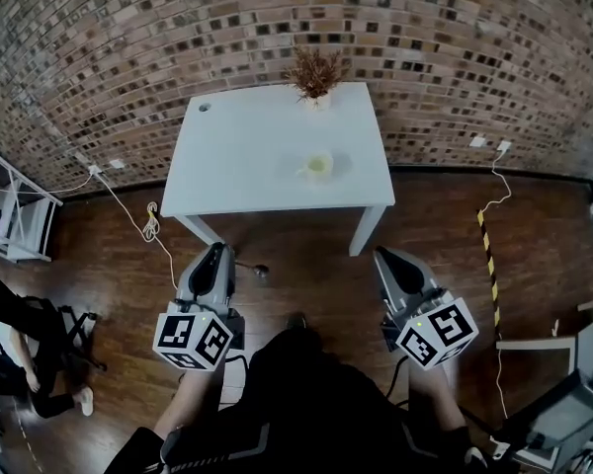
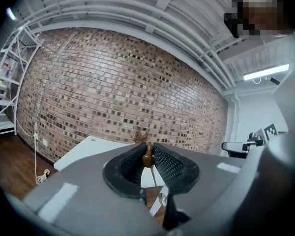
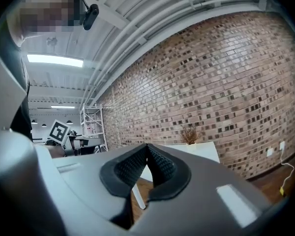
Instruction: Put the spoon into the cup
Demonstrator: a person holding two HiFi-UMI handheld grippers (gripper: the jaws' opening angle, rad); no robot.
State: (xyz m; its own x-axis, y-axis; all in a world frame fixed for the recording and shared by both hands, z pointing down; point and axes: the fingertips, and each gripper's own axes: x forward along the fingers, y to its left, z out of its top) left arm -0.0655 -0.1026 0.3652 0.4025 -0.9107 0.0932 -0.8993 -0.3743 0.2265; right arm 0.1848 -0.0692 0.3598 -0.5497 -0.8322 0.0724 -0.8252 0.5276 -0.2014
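Note:
A pale cup (image 1: 319, 164) stands on the white table (image 1: 247, 156), right of its middle. My left gripper (image 1: 223, 257) is shut on the spoon (image 2: 148, 157) by its brown handle end; the thin metal stem hangs down to the bowl (image 2: 162, 197). In the head view the spoon's bowl (image 1: 261, 270) shows just right of that gripper, over the floor short of the table. My right gripper (image 1: 387, 262) is shut with nothing between its pads (image 3: 157, 165). Both grippers point level at the table from in front of it.
A small vase of dried plants (image 1: 314, 77) stands at the table's far edge, against the brick wall (image 1: 425, 57). A white shelf rack (image 1: 10, 210) is at the left. Cables (image 1: 150, 227) lie on the wooden floor. Yellow-black tape (image 1: 488, 255) runs along the floor at right.

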